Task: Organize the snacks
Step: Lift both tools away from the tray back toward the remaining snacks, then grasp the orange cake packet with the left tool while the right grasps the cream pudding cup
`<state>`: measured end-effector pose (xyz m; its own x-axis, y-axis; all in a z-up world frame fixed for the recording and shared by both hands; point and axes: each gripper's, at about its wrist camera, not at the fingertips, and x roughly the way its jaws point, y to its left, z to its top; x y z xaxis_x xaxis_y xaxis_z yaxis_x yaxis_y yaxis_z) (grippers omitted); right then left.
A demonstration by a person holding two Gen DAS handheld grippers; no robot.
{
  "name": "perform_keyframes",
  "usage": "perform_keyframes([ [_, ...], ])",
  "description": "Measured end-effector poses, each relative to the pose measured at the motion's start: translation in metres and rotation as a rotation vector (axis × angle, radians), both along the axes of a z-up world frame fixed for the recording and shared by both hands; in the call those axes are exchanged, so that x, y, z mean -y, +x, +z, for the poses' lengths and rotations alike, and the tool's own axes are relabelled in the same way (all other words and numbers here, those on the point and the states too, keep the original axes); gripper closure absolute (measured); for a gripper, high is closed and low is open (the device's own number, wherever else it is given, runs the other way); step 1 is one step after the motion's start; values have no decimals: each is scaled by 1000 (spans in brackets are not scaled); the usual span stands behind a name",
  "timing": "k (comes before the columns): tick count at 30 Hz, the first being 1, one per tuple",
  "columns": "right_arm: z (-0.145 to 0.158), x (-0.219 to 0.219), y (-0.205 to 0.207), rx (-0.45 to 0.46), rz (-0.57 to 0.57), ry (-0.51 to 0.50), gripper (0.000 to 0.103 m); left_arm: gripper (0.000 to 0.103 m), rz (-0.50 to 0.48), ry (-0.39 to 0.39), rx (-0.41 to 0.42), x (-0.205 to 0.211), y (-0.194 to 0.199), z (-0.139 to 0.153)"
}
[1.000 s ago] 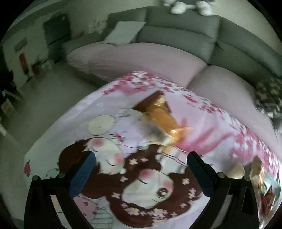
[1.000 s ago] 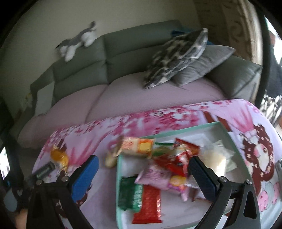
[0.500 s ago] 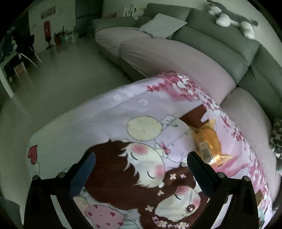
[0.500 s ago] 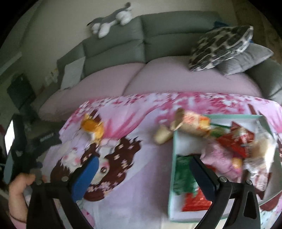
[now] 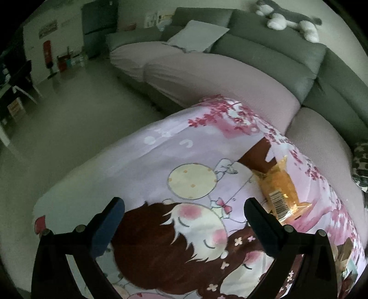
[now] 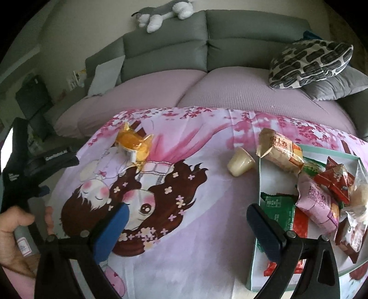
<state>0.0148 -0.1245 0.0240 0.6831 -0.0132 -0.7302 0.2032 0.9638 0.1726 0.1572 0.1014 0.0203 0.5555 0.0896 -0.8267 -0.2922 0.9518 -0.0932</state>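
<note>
An orange snack packet (image 5: 279, 186) lies on the pink cartoon cloth, just beyond my left gripper's right finger; it also shows in the right wrist view (image 6: 134, 145). My left gripper (image 5: 184, 207) is open and empty above the cloth. My right gripper (image 6: 186, 215) is open and empty, left of a mint green tray (image 6: 258, 184) holding several snack packets. A tan packet (image 6: 279, 153) lies across the tray's far left corner. A small cream cup (image 6: 240, 161) lies on the cloth beside it.
The cloth-covered table (image 6: 195, 241) stands before a grey and pink sofa (image 6: 207, 87) with patterned cushions (image 6: 310, 63) and a plush toy (image 6: 163, 13). The left hand and its gripper body (image 6: 20, 174) show at the left edge. Open floor (image 5: 57, 119) lies left of the table.
Both grippers swung left. The orange packet moved from the centre to the right in the left view. The tray slid to the right edge in the right view.
</note>
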Motion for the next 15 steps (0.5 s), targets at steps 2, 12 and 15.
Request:
perform_keyframes([
  [2,-1,6,2,-5,-19,-6,0,0,-23,1,20,4,3,1],
  [12,-4,45,18,-4,-89,95,2,0,-210,-7,80,41,23,6],
  [15,-2,51,29,-1,-91,121,12,0,-260,-72,71,50,28,2],
])
